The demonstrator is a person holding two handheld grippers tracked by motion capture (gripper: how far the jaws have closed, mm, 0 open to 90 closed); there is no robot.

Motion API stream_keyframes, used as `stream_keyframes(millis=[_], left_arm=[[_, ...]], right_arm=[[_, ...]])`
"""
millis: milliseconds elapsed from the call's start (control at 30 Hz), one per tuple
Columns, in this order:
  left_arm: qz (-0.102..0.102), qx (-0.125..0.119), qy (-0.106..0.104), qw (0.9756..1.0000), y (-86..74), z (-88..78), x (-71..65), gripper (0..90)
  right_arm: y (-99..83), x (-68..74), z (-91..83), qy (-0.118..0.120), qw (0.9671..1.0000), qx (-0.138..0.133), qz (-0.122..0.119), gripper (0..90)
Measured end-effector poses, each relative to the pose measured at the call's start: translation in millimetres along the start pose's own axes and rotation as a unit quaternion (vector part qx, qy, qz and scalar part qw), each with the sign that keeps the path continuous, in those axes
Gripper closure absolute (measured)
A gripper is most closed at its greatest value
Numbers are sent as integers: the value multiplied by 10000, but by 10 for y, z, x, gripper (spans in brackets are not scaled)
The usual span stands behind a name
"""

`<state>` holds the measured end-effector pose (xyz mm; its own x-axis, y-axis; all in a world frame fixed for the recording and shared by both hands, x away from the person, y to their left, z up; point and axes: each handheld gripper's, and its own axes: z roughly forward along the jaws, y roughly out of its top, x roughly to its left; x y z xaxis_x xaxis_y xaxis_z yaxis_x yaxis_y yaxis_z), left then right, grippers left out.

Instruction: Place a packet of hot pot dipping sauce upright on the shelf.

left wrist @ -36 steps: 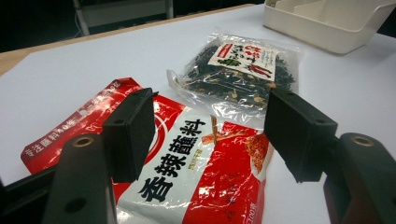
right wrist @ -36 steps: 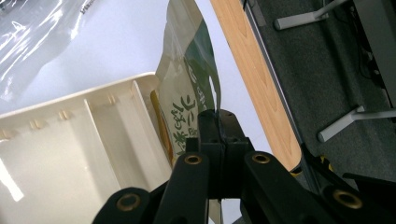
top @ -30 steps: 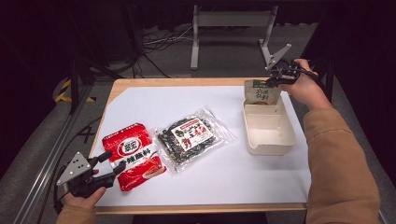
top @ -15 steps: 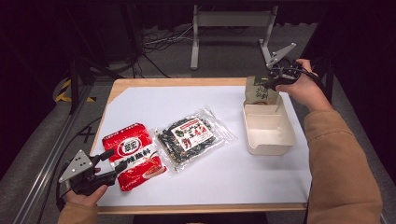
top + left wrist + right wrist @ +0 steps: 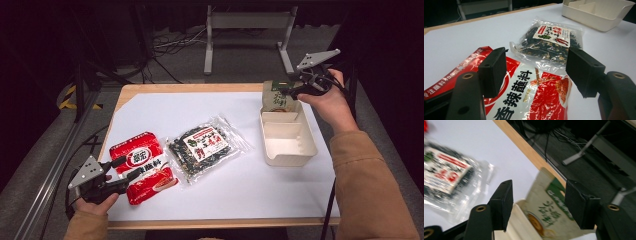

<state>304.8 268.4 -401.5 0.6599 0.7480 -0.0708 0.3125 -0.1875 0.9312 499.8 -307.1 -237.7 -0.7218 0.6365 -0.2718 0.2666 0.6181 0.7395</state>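
Over tray (image 5: pixel 287 150) | right gripper (image 5: pixel 292 90) just opened, seemingly (blurred) off green packet (image 5: pixel 276 98) | left gripper (image 5: pixel 131 169) wide above red packet (image 5: pixel 145 167)

Bench (image 5: pixel 150 90): wooden top, rim showing around a white sheet (image 5: pixel 200 107). Beyond its far edge, a grey metal stand (image 5: pixel 247 30) on dark grey floor (image 5: pixel 30 190), with loose cables (image 5: pixel 172 45) beside it. Left of bench: yellow-black floor tape (image 5: pixel 67 97), metal rail (image 5: pixel 47 175). Surroundings dark.
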Motion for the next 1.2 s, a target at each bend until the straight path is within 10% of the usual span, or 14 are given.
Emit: stream_keyframes(millis=[267,800,1200], left_arm=[[-5,-9,81,10000,4,-4,30,318],[-11,310,667,9973,91,-7,169,273],[-581,895,938,9899,155,79,557,331]], right_arm=[[-145,309,-167,467,9960,-460,612,397],[-553,984,-260,768,9861,-1197,853,397],[-572,1042,-194,912,9867,-1078,812,403]])
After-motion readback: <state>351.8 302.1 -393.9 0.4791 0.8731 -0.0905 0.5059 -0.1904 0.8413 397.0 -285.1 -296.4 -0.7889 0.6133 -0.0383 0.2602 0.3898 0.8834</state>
